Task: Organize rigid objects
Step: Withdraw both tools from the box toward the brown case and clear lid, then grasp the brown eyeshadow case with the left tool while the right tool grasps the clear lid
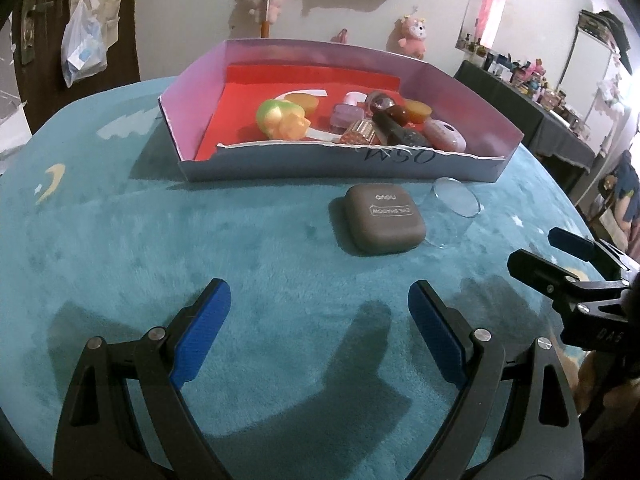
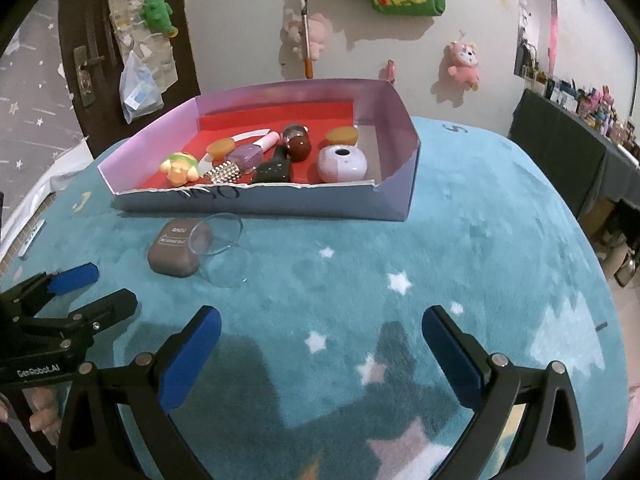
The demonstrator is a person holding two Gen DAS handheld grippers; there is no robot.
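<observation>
Both grippers, left (image 1: 319,322) and right (image 2: 321,344), have fingers spread and empty. Ahead of them on the tabletop (image 1: 120,240) lie a brown case (image 1: 378,220) touching a clear glass (image 1: 452,210), before the box (image 1: 320,164).

Place: a home, likely a bedroom.
Signs: plush toys (image 2: 464,65) pinned on the wall, teal star-patterned fleece blanket (image 2: 460,248), cluttered dresser (image 1: 536,92).
</observation>
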